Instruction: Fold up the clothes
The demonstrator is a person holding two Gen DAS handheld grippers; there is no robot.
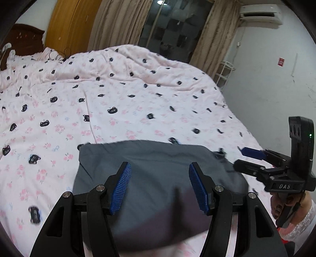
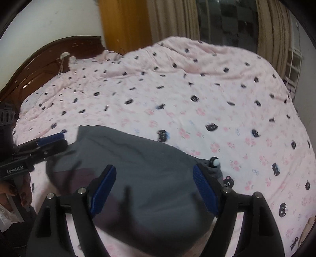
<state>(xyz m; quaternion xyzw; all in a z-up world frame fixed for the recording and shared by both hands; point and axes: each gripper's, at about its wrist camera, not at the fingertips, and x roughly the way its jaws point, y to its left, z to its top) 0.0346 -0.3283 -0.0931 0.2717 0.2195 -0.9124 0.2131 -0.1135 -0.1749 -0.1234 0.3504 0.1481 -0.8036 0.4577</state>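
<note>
Two wrist views over a bed. A grey, smooth-fabric garment, folded into a roughly rectangular block, lies on the near part of a pale pink quilt printed with black cat faces and pink flowers; a small white round toggle sits at the garment's right-hand edge in the right wrist view. The left gripper, black with blue ribbed pads, is held above the garment with its jaws standing apart and nothing between them; the pads do not touch the cloth. The right gripper, of the same build, likewise hangs over the garment with its jaws spread wide and empty. Each gripper appears at the edge of the other's view: the right one at the right margin of the left wrist view, beside the garment's right end, held by a hand with dark-painted nails and a white lace sleeve; the left one at the left margin of the right wrist view, just beside the garment's left end. Behind the bed stand a dark wooden headboard, beige curtains and a dark window; a white wall-mounted air conditioner hangs at upper right.
</note>
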